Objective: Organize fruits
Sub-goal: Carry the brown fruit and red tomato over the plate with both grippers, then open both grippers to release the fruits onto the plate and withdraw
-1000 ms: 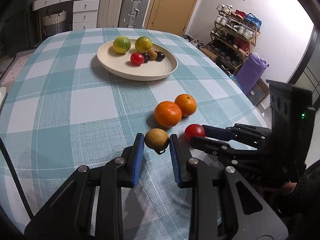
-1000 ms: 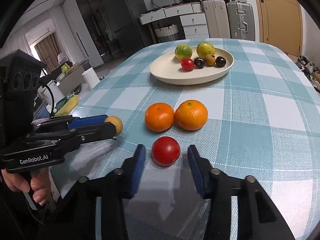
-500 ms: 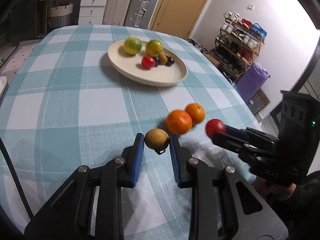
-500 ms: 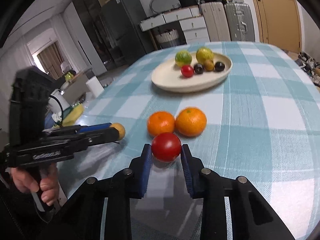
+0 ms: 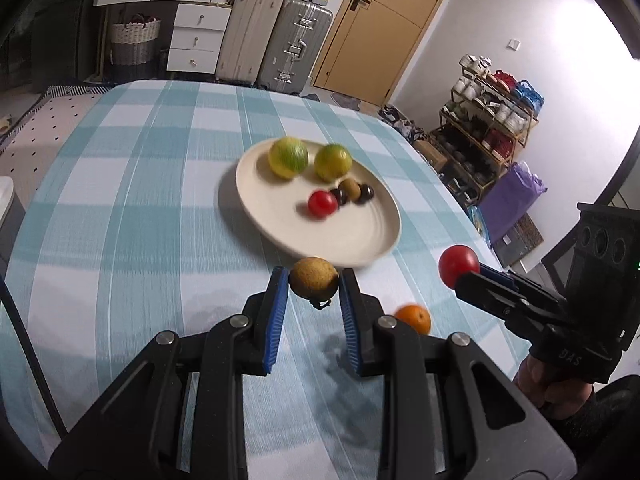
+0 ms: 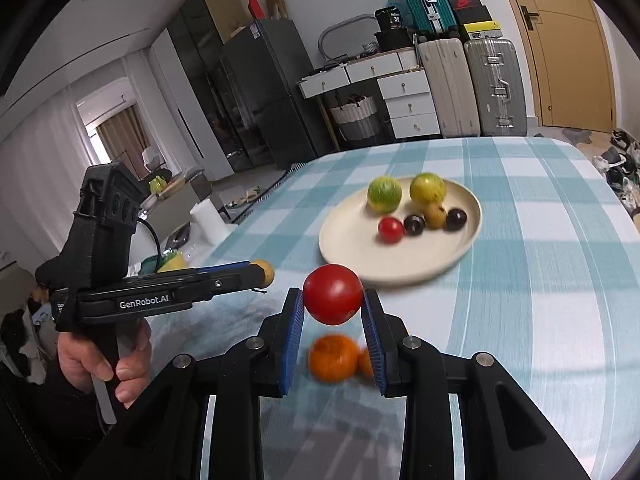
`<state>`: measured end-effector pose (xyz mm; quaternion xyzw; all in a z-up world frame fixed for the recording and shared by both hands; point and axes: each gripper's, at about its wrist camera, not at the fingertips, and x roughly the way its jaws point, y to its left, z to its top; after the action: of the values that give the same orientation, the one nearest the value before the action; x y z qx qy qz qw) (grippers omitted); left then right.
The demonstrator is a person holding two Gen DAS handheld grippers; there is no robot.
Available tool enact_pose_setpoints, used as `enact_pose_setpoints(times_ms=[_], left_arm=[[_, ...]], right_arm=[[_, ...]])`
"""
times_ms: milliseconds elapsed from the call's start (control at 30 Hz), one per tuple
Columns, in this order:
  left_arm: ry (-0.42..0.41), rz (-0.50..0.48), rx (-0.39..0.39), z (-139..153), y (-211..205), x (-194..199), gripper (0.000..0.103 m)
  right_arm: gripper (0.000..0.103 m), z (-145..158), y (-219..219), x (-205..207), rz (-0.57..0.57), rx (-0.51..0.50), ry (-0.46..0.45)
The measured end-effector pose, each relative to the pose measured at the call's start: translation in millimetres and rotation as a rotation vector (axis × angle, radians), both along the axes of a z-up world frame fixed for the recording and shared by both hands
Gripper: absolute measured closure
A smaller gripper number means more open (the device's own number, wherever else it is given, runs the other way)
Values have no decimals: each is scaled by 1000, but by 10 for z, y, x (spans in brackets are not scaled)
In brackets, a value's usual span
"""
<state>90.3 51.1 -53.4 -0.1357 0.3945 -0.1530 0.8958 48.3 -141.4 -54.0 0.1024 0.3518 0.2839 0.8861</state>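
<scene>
**Both fruits lifted**

We see the left gripper [image 5: 314, 286] clamped on a brown fruit [image 5: 313, 278] and the right gripper [image 6: 332, 308] clamped on a red tomato [image 6: 333, 294], both above the table [image 5: 120, 240]; the plate [image 6: 348, 248] lies toward 12 o'clock.

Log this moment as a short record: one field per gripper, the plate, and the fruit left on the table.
left gripper: shut on the brown fruit, held above the table
right gripper: shut on the red tomato, held above the table
plate: cream, on the checked tablecloth; holds two green-yellow citrus, one small red fruit, two dark fruits and one small brown fruit
left on table: two oranges, below the right gripper's view
step remaining: neither held fruit is on the plate yet
</scene>
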Motion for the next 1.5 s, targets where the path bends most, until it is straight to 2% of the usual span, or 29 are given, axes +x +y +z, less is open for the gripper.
enact_pose_setpoints(times_ms=[467,633,867,1167,1300,1500], left_arm=[[11,17,-17,16,-30,864,80],[20,19,-8,-46,-50,1160,80],[3,13,-36,-165,-51,1424,80],[27,0,-58,-306,-59,1502,80],[31,-3,-39,-352,-110,1517,80],[24,-10,-52,-352,-124,1504,80]], right_arm=[[73,81,133,855,22,13,-9],[73,-45,195,1272,24,-15,37],[73,-167,241,1686,15,-13,84],[73,-275,293,1782,5,-18,90],[73,-304,291,1804,-7,-21,95],[72,-386,310,1864,-9,-33,134]])
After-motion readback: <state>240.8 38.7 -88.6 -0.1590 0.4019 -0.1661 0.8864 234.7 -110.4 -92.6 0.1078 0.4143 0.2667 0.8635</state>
